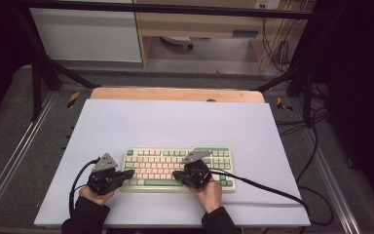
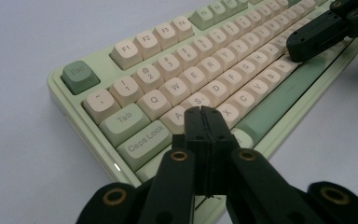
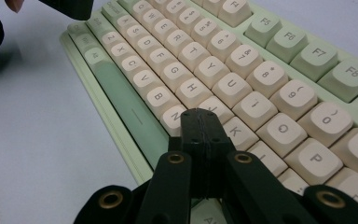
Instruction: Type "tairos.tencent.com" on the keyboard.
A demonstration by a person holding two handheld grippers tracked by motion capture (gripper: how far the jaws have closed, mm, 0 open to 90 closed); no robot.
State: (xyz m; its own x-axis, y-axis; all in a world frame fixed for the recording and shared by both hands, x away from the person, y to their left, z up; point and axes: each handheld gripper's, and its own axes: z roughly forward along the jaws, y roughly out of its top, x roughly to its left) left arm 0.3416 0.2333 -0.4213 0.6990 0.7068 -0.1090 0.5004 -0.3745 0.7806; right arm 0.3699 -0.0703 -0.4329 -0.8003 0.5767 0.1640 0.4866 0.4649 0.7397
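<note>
A pale green keyboard (image 1: pixel 177 168) with cream keys lies near the table's front edge. My left gripper (image 1: pixel 128 172) is shut, with its tips over the keyboard's left end. In the left gripper view the closed tips of the left gripper (image 2: pixel 204 113) hover just above the keyboard (image 2: pixel 205 70), around the A and S keys. My right gripper (image 1: pixel 176 174) is shut too, over the lower middle rows. In the right gripper view the right gripper (image 3: pixel 199 116) sits over the keyboard (image 3: pixel 223 74), by N, M and J. Whether either tip touches a key I cannot tell.
The keyboard rests on a white tabletop (image 1: pixel 175 126) with a wooden strip (image 1: pixel 175 94) along its far edge. Black cables (image 1: pixel 268 187) trail from the grippers to the right and left. A metal frame and grey floor surround the table.
</note>
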